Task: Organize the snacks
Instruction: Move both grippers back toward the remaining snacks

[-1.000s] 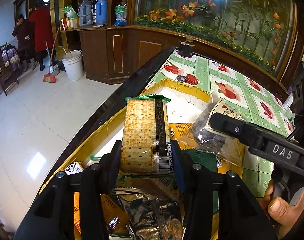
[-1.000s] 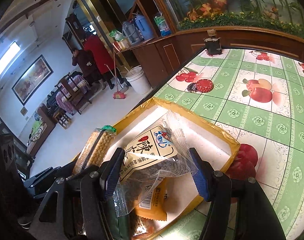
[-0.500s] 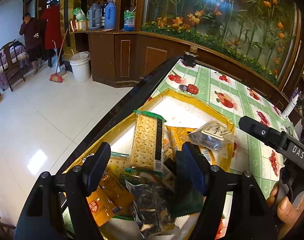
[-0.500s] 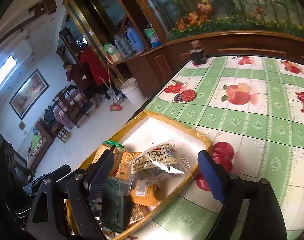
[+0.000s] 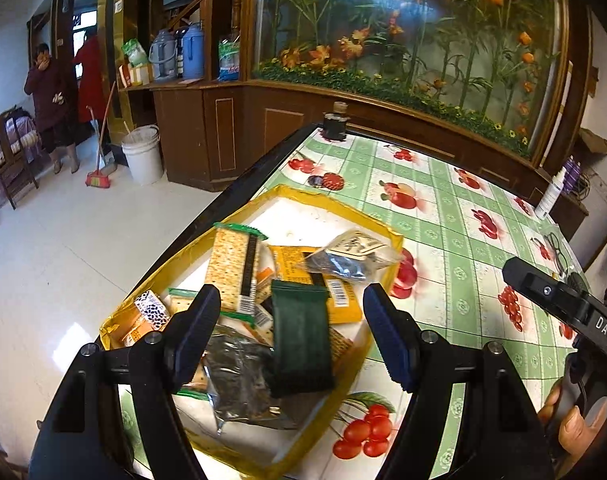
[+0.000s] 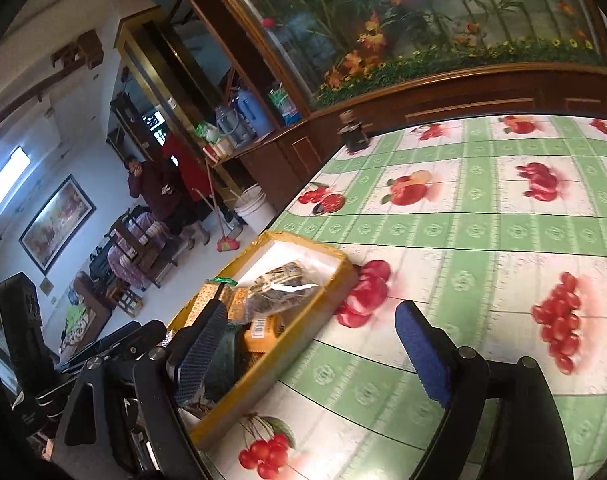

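Note:
A yellow-rimmed shallow box (image 5: 339, 206) (image 6: 323, 292) sits at the table's left edge and holds several snack packs. Among them are a cracker pack (image 5: 233, 268) with green ends, a clear bag of dark snacks (image 5: 349, 258) (image 6: 281, 286), a dark green pack (image 5: 301, 336), an orange pack (image 5: 299, 264) and a silver foil pack (image 5: 239, 384). My left gripper (image 5: 291, 330) is open and empty, above the box's near end. My right gripper (image 6: 313, 354) is open and empty, raised over the box's right rim and the tablecloth.
The table has a green checked cloth with fruit prints (image 5: 443, 216) (image 6: 483, 220). A dark jar (image 5: 335, 124) (image 6: 353, 134) stands at the far corner, a white bottle (image 5: 551, 194) and glasses (image 5: 557, 246) at the right. Two people and a bucket (image 5: 141, 154) stand on the floor to the left.
My left gripper let go of the cracker pack and my right let go of the clear bag; both packs now lie in the box. Both grippers opened and pulled back upward.

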